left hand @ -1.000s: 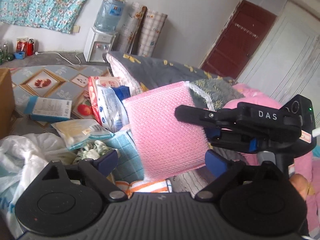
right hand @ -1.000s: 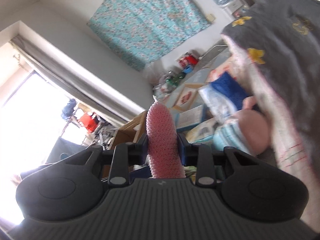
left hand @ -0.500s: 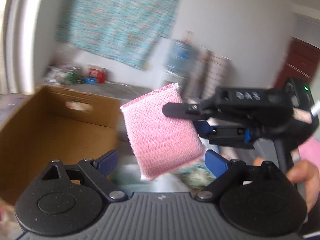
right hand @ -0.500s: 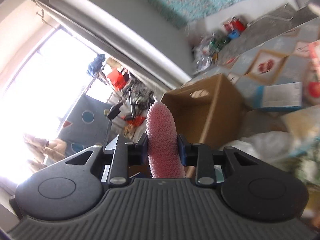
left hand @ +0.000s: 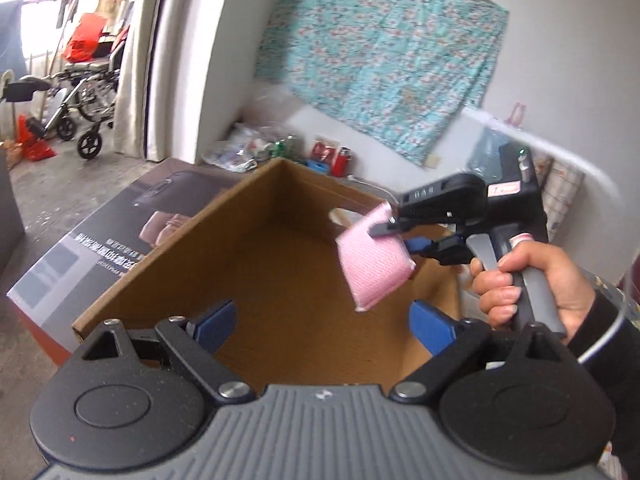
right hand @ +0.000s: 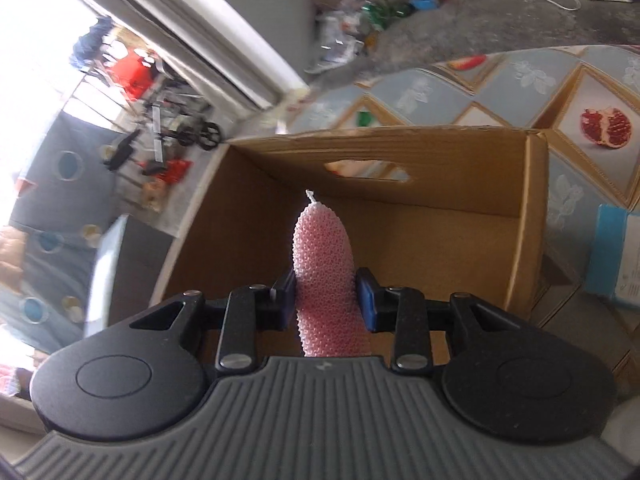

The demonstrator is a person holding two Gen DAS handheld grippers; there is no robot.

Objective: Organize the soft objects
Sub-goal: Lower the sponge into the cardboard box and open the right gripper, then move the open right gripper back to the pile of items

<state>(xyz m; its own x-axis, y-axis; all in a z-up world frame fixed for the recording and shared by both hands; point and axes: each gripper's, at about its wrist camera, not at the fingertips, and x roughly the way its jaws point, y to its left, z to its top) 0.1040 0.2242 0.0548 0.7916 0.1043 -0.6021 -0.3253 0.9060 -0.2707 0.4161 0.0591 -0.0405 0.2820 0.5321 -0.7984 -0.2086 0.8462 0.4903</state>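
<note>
Pinching a pink sponge (right hand: 323, 280) between its two blue pads (right hand: 365, 299), the right gripper (right hand: 324, 300) holds it over the open box (right hand: 524, 216); both pads press on the sponge's knobbly sides, and the sponge stands on edge, its narrow end with a small white tag pointing toward the box's far wall. In the left wrist view the same sponge (left hand: 374, 258) hangs tilted above the box's (left hand: 176, 264) inside, nearer its right wall, clear of the cardboard floor. The right gripper (left hand: 394, 232) comes in from the right there, a hand (left hand: 528, 280) in a dark sleeve wrapped round its grey handle.

The left gripper (left hand: 324, 320) has its fingers spread wide — the blue pads (left hand: 218, 320) stand well apart with nothing between them — and it hovers over the near corner of the box, aimed down into it. The sponge is beyond the pads, not touching either.

The box is brown cardboard with a hand slot cut in the far wall (right hand: 366, 170). It sits on a mat (right hand: 516, 80) printed with fruit tiles, a pomegranate (right hand: 606, 126) just off the box's right corner. A printed carton (left hand: 104, 236) lies flat beside the box's left wall. On the back wall a floral cloth (left hand: 380, 56) hangs; a wheelchair (left hand: 86, 96) stands beyond the curtain at left.
</note>
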